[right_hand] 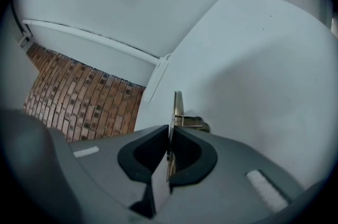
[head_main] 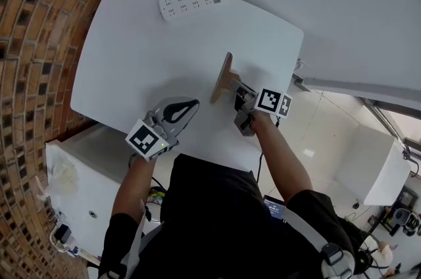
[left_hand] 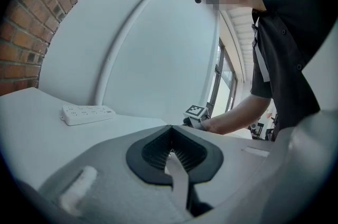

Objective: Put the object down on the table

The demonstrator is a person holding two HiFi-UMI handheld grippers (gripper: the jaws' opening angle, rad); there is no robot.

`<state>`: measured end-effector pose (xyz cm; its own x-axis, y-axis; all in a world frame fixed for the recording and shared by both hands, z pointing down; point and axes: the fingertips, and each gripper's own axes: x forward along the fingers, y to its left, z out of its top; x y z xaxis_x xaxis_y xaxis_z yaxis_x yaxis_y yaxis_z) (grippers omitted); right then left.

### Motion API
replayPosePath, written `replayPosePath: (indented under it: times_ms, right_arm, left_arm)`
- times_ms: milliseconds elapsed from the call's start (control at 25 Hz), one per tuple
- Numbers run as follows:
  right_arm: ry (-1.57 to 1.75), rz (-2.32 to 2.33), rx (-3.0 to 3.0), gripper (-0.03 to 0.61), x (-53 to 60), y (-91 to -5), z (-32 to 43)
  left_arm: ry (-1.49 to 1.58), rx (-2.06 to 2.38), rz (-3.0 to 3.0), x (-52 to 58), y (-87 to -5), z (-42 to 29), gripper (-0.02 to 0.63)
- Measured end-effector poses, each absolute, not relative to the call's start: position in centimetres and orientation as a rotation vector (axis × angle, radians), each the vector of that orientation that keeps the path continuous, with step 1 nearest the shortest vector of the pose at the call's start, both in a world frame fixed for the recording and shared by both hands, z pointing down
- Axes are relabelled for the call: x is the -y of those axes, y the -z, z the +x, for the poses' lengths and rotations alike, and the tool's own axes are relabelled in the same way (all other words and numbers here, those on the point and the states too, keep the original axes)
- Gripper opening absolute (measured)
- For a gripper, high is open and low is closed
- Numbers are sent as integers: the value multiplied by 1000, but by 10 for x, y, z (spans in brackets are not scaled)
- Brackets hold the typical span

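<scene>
Head view: right tongs grip thin flat obj, on edge above surface, right of centre; contact w/ it unclear. Left tongs hover nearby.
Left gripper view: clenched, empty.
Right gripper view: clamped on obj's edge.
I reckon placing underway; next: lower, settle it, release.

White table, rounded corners, fills the middle of the head view, its top plain and matte. White power strip lies flat on it near the far edge, upper centre of frame, sockets facing up.
</scene>
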<state>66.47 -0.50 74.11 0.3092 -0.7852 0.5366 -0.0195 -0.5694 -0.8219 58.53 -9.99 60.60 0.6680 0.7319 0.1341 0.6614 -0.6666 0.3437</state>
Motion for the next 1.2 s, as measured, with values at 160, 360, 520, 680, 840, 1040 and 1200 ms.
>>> replayPosePath:
  times_ms: [160,360,520,680,840,1040,1200]
  right_arm:
    - [1318,-1900,-755,62,7,-738,666]
    - [1335,-1932,-771,109,1,-740,661]
    - [1322,-1955,-800,106,-5,-733,655]
    - [1312,-2063,-855,98,-19,-724,649]
    - [1191,-2221,-887,79,-38,-703,654]
    - [1136,-2274,-901,65,-65,-692,642]
    - [997,-2324,-966,7,-86,-673,639]
  left_arm:
    - [-365,-1121,2619,105,-601,588,0]
    - [-351,-1123,2609,105,-597,589,0]
    - [-341,-1131,2617,105,-593,588,0]
    - [-345,-1118,2621,107,-593,584,0]
    - [-351,-1084,2642,111,-595,580,0]
    - [-366,-1058,2654,101,-589,567,0]
    - [-334,-1019,2700,93,-575,558,0]
